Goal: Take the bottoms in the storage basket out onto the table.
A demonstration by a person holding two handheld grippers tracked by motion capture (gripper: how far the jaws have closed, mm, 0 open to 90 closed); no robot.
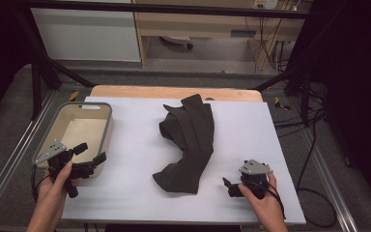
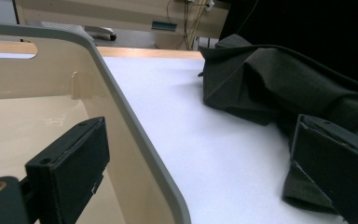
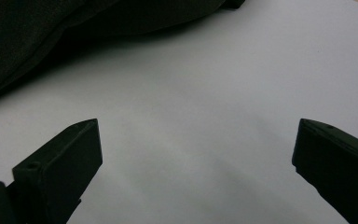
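Both handheld grippers sit at the near edge of the white table cover, each gripped by one of the person's hands. Left gripper: jaws spread wide, holding nothing, positioned over the near right corner of the beige plastic bin; in the left gripper view one jaw hangs over the bin interior, the other over the cover beside the cloth. Right gripper: jaws wide apart, empty, low over bare cover near the cloth's lower end. Dark crumpled garment: lies mid-table between the two grippers, touching neither, well apart from the bin.
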